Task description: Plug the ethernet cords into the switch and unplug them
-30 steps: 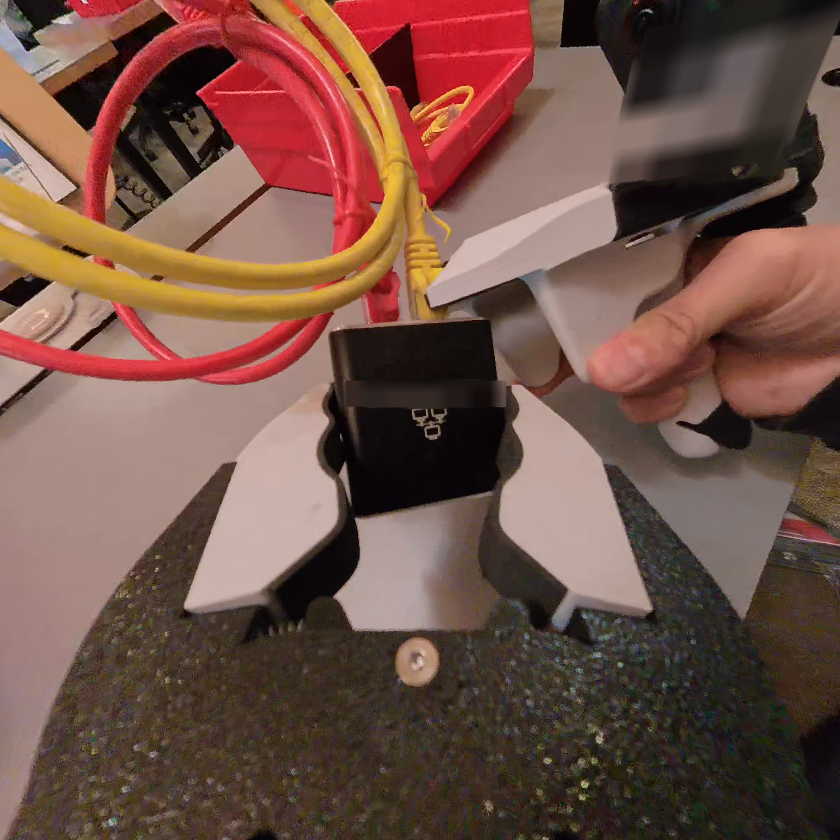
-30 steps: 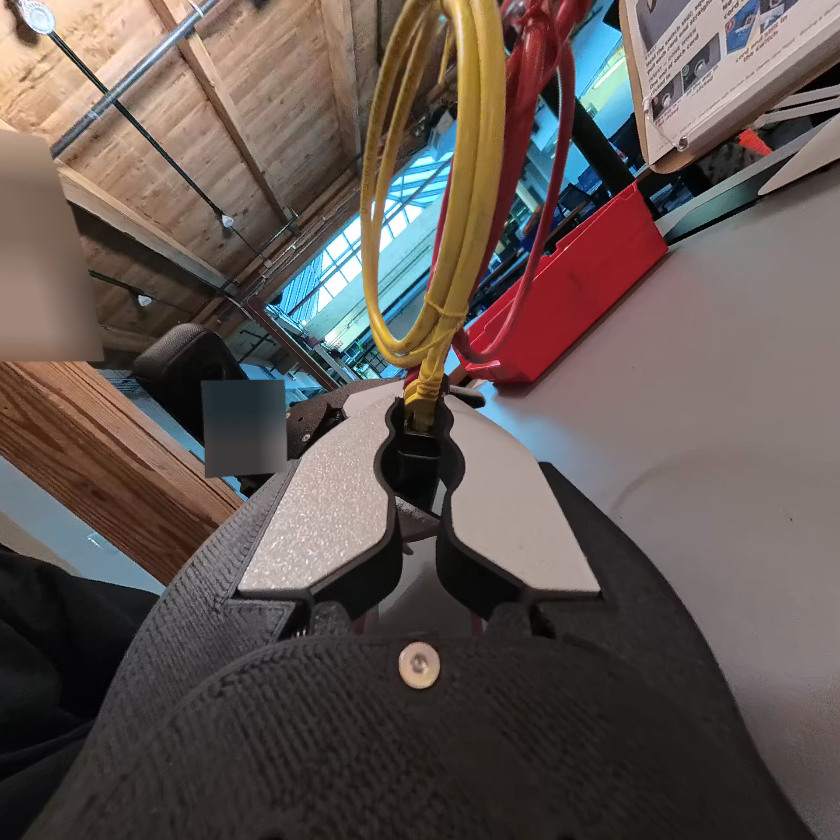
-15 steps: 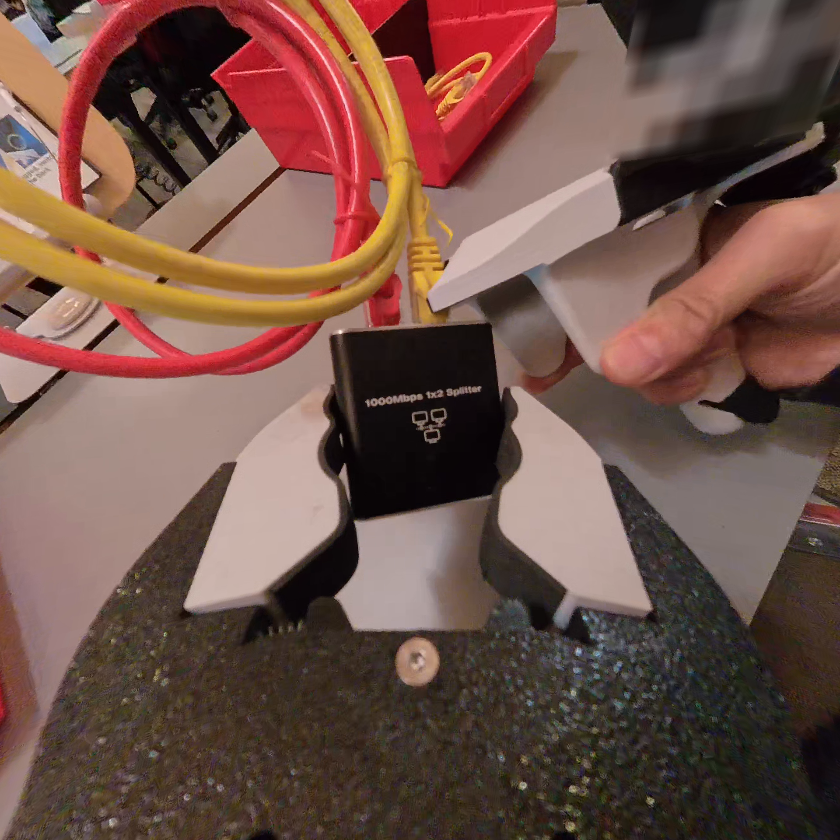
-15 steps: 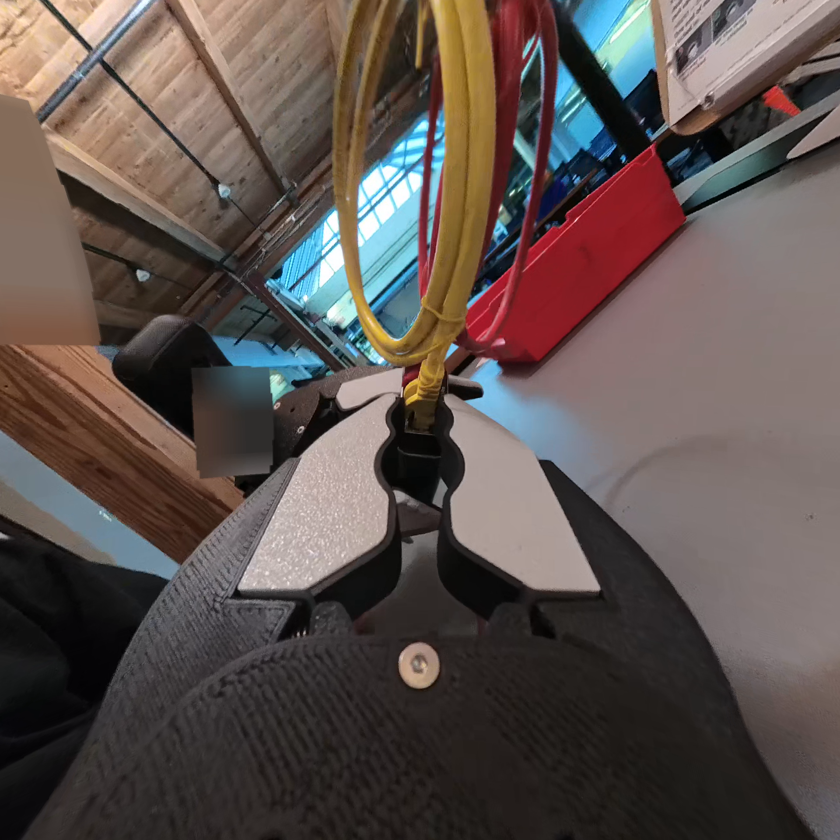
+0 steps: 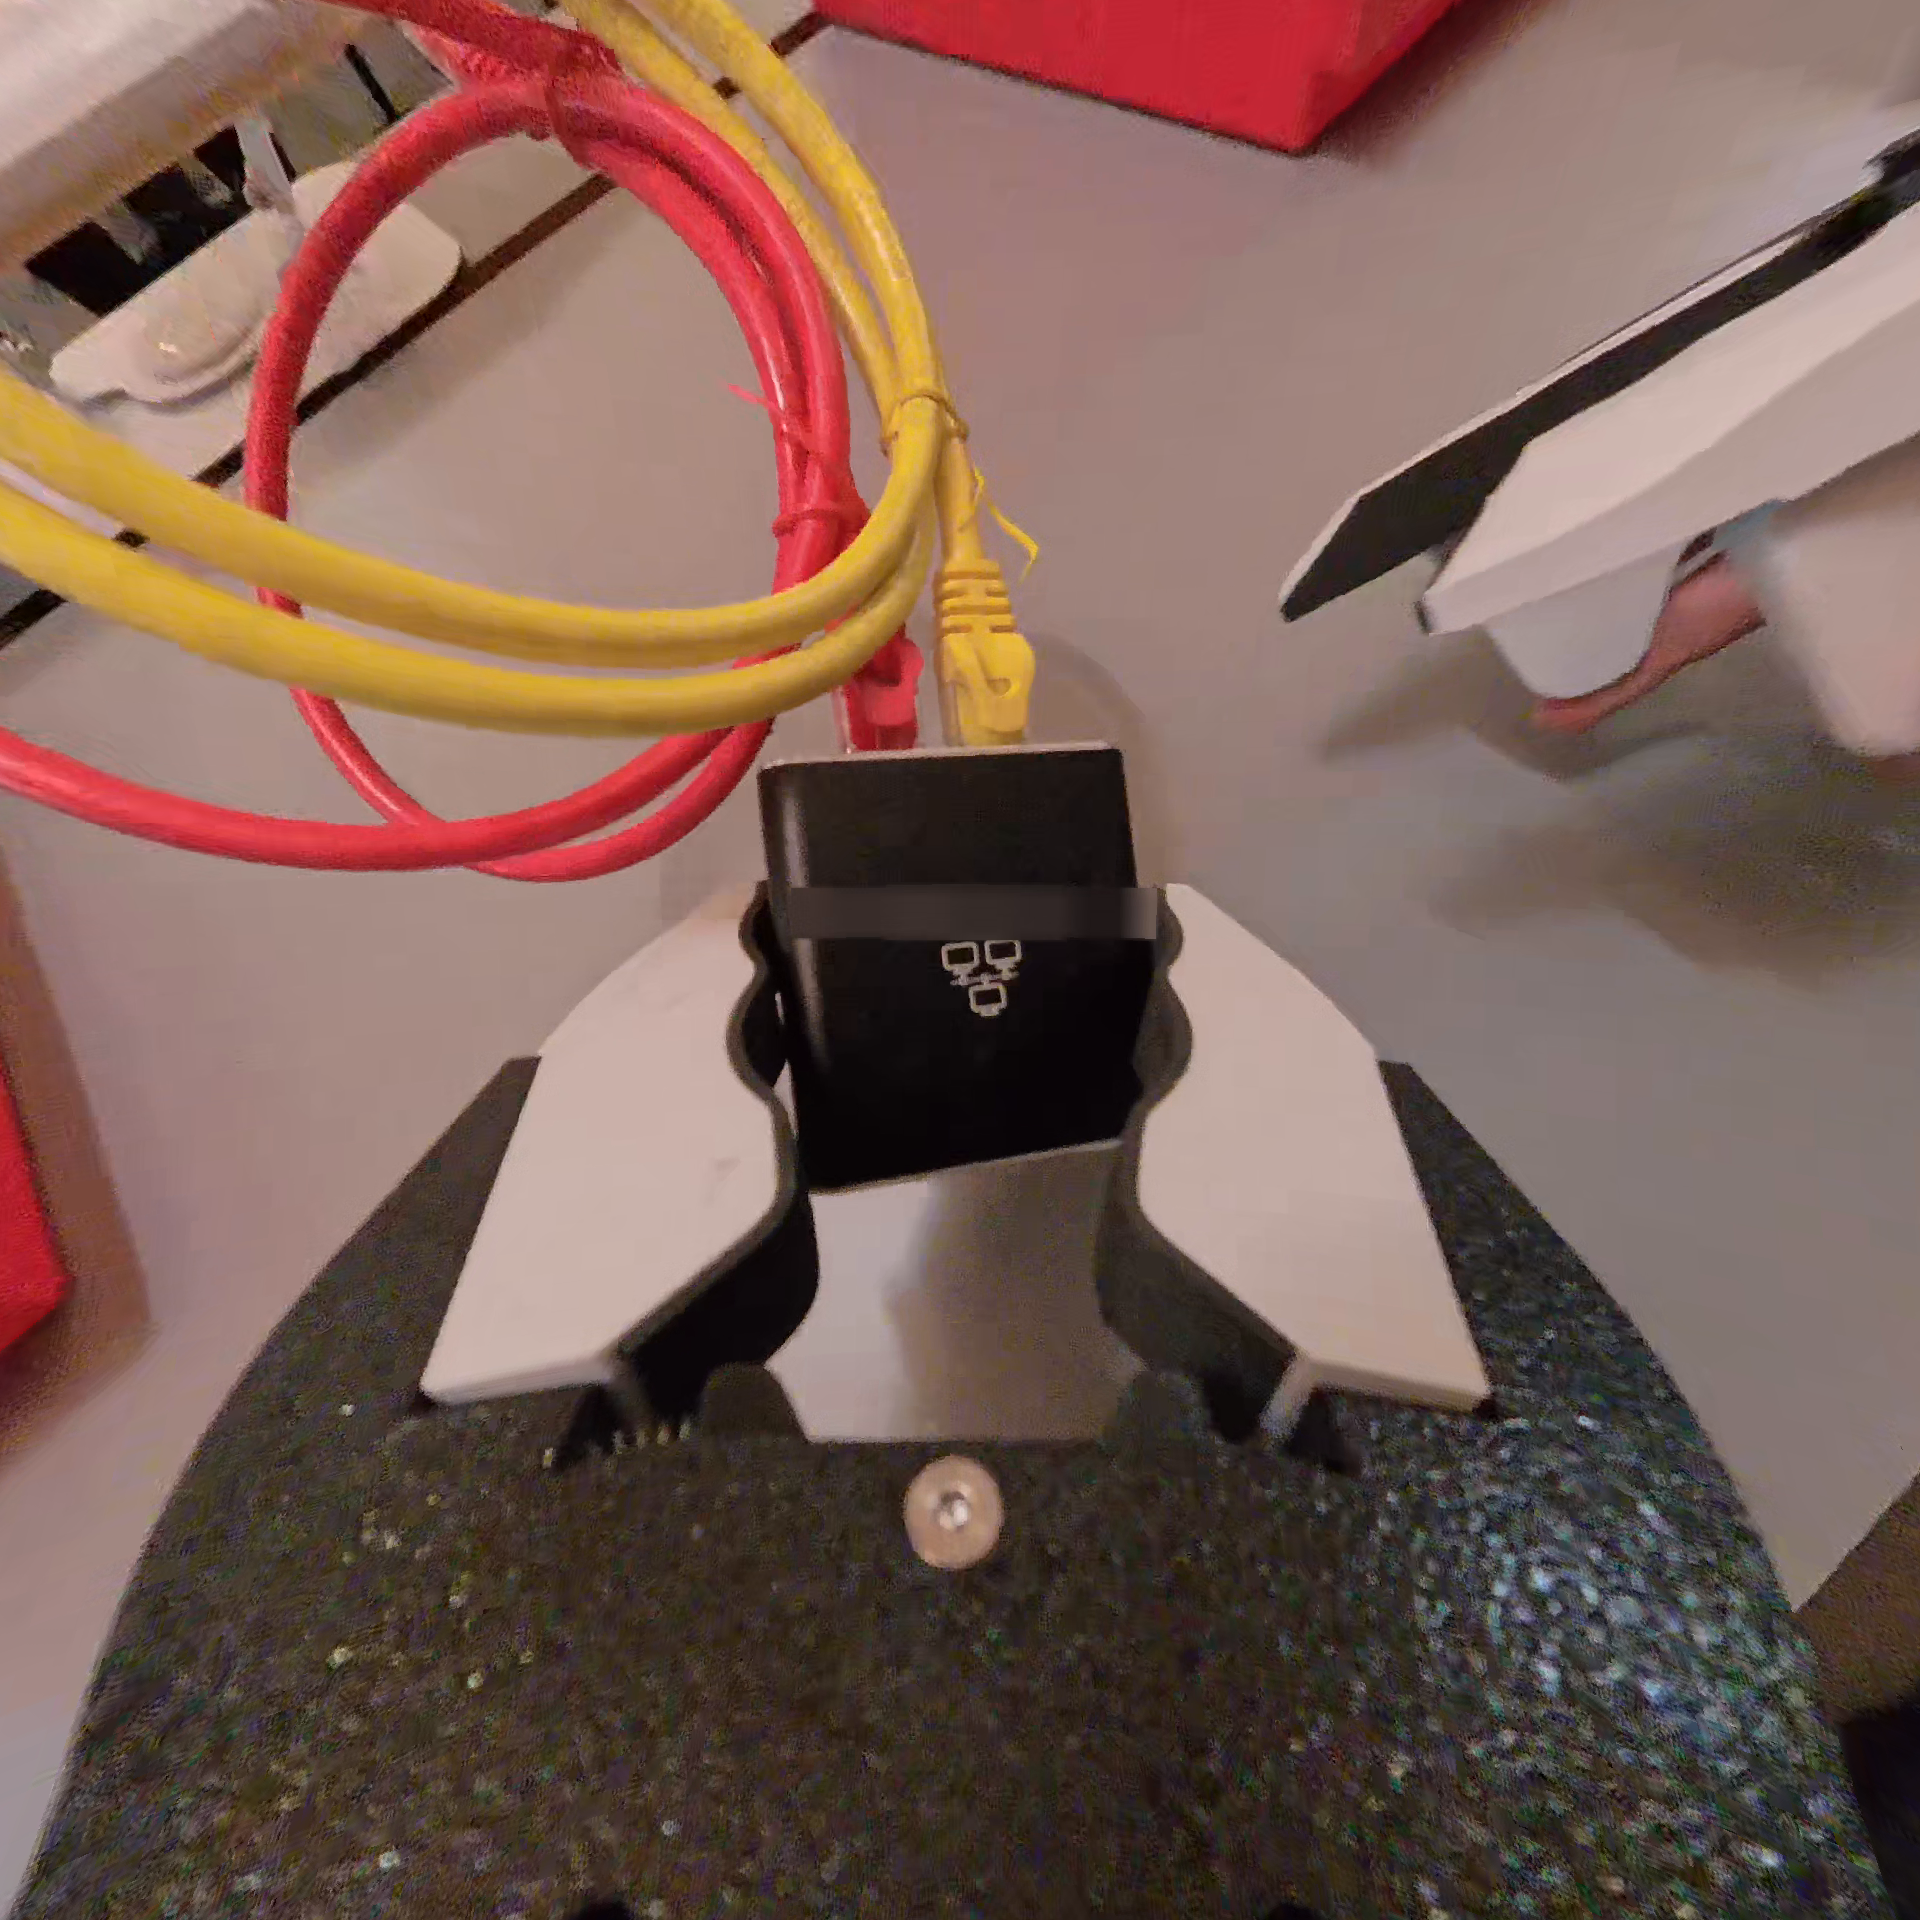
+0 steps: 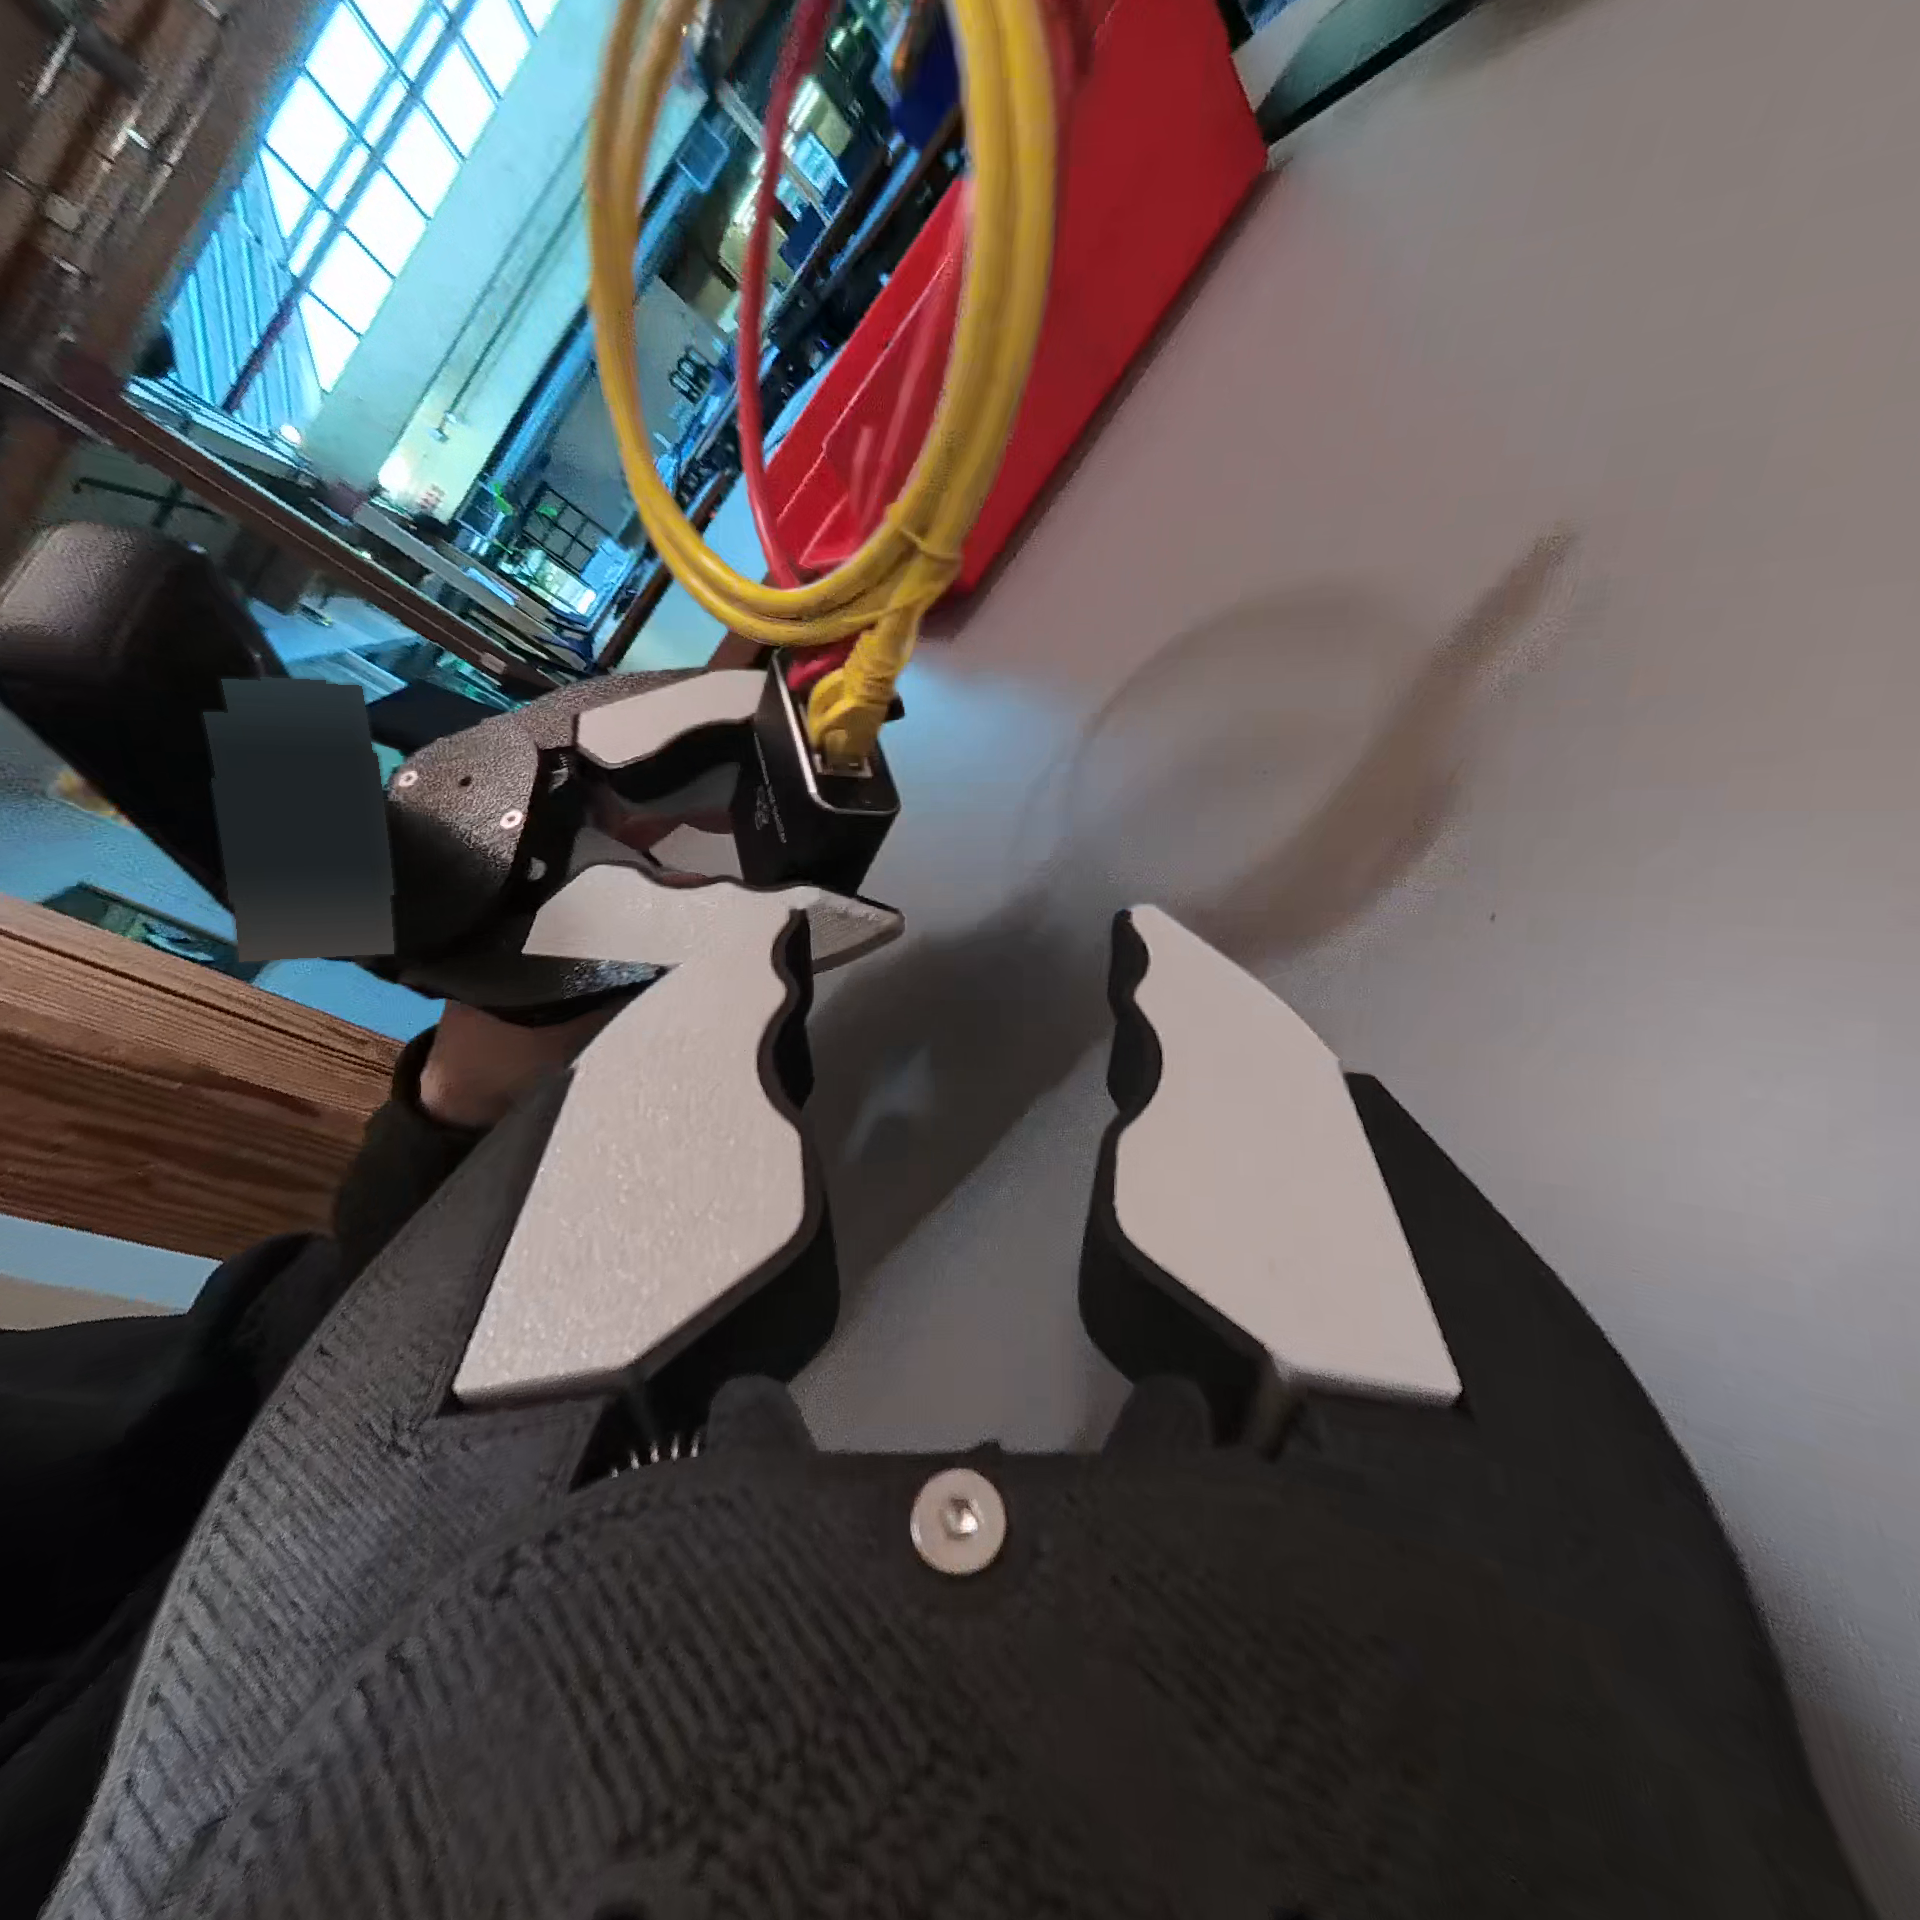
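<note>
My left gripper (image 5: pixel 961 997) has its two fingers pressed against the sides of the black switch (image 5: pixel 951 935). My right gripper (image 6: pixel 961 997) stands with fingers spread and nothing between them, drawn off to the right of the switch.

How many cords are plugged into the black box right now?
2: a yellow cord on the right and a red cord beside it on the left, both entering the black box's far end.

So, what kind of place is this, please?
Probably a workshop or lab in an industrial building: a grey worktable with a red parts bin, large grid windows, and shelving behind.
</note>
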The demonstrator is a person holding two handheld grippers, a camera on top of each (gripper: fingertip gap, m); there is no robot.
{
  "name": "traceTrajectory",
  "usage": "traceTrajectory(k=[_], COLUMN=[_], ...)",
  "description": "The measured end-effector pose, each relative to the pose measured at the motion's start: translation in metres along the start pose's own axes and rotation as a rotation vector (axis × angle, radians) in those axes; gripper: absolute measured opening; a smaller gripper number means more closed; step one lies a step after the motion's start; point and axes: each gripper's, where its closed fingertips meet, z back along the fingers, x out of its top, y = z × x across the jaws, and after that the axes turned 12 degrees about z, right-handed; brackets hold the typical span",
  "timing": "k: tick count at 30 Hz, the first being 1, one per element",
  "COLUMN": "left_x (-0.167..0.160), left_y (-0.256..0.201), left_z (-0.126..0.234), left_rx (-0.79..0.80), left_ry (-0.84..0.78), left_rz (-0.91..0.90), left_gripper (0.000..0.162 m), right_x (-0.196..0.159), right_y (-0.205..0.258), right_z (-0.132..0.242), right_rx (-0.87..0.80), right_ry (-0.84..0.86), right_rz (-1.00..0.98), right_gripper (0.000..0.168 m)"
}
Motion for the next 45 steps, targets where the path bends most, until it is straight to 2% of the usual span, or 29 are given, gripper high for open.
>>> traceTrajectory(k=[7, 16, 19, 23, 26, 31, 34, 38, 45], left_x=[-0.02, -0.003, 0.006, 0.03, 0.046, 0.063, 0.066, 0.065, 0.073], left_y=[0.008, -0.005, -0.018, -0.035, -0.041, -0.06, -0.067, -0.073, -0.074], left_z=[-0.006, 0.007, 0.012, 0.025, 0.035, 0.052, 0.054, 0.055, 0.057], left_rx=[0.031, 0.04, -0.024, -0.077, -0.087, -0.195, -0.221, -0.248, -0.206], left_ry=[0.079, 0.029, -0.028, -0.15, -0.214, -0.34, -0.375, -0.387, -0.472], left_rz=[0.03, -0.032, -0.051, -0.125, -0.162, -0.204, -0.226, -0.247, -0.263], left_gripper=[0.066, 0.065, 0.065, 0.065, 0.065, 0.065, 0.065, 0.065, 0.069], right_x=[-0.003, 0.009, 0.013, 0.027, 0.037, 0.043, 0.05, 0.055, 0.062], right_y=[-0.007, 0.005, 0.011, 0.034, 0.043, 0.056, 0.074, 0.08, 0.088], right_z=[0.002, 0.005, 0.005, 0.006, 0.008, 0.009, 0.011, 0.012, 0.021], right_rx=[-0.095, -0.071, -0.007, 0.16, 0.21, 0.323, 0.427, 0.467, 0.471], right_ry=[0.054, 0.004, -0.044, -0.146, -0.213, -0.284, -0.34, -0.39, -0.444], right_rz=[0.072, 0.108, 0.05, -0.016, -0.041, -0.082, -0.094, -0.121, -0.033], right_gripper=[0.057, 0.061, 0.062, 0.058, 0.057, 0.056, 0.046, 0.018, 0.016])
